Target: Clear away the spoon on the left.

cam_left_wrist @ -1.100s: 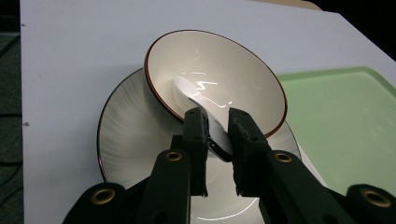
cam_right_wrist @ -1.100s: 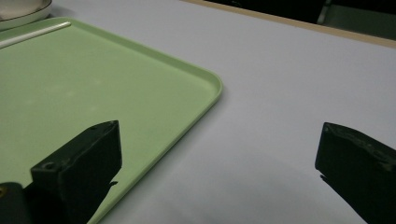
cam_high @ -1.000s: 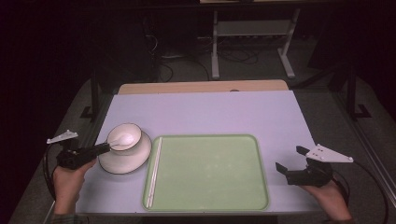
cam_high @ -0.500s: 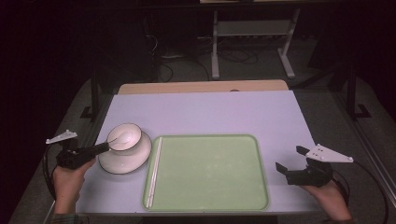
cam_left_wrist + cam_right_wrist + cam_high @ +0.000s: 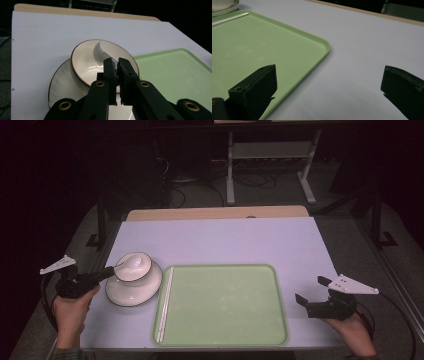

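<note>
A small white bowl (image 5: 135, 267) with a brown rim sits on a white plate (image 5: 132, 292) at the table's left. A white spoon (image 5: 100, 49) lies in the bowl (image 5: 83, 58), handle toward me. My left gripper (image 5: 117, 62) has just been closing and is shut on that handle, over the near rim of the plate (image 5: 58, 85). In the high view the left gripper (image 5: 111, 271) reaches the bowl from the left. My right gripper (image 5: 311, 290) rests open right of the green tray (image 5: 220, 267), nothing between its jaws.
A pair of white chopsticks (image 5: 165, 302) lies along the tray's left edge. In the right gripper view the tray's corner (image 5: 322, 43) lies just left of the right gripper (image 5: 329, 80). A wooden strip borders the table's far edge (image 5: 215, 213).
The left gripper has shifted slightly at the bowl and its jaws have drawn together on the spoon handle. The right gripper has stayed in place.
</note>
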Motion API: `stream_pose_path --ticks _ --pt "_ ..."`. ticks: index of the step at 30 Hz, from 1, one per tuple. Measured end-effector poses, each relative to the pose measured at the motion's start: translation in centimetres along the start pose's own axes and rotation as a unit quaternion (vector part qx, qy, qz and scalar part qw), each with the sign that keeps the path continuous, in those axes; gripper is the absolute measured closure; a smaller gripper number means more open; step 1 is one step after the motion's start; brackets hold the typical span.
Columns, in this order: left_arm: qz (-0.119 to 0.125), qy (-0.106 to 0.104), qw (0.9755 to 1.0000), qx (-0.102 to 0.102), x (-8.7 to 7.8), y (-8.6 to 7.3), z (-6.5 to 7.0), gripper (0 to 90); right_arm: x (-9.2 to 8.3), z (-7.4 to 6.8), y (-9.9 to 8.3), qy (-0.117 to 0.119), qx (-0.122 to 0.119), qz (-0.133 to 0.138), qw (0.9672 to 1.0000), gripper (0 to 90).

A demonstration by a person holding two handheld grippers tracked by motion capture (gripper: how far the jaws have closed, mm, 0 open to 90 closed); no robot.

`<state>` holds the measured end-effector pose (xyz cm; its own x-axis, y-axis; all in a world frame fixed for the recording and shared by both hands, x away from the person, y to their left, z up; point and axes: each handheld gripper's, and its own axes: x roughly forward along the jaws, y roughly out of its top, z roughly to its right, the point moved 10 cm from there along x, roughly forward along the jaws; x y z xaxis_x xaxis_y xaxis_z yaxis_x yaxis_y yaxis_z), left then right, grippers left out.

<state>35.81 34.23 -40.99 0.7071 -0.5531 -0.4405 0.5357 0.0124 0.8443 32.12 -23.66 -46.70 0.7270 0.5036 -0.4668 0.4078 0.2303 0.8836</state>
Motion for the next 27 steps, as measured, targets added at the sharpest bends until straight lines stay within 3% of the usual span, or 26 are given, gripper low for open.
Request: stream_pose_path --ticks 7,14,27 --pt "0.022 -0.028 0.9993 0.007 0.1 1.8 1.7 85.5 -0.1 0.0 0.1 -0.001 0.002 0.003 1.0000 0.0" --pt "0.023 -0.059 0.9978 0.021 1.1 2.6 3.7 85.5 -0.1 0.0 0.2 -0.001 0.001 0.004 1.0000 0.0" --pt "-0.001 -0.110 0.9929 0.047 4.9 2.8 7.4 85.5 -0.1 0.0 0.2 -0.001 0.000 0.004 1.0000 0.0"
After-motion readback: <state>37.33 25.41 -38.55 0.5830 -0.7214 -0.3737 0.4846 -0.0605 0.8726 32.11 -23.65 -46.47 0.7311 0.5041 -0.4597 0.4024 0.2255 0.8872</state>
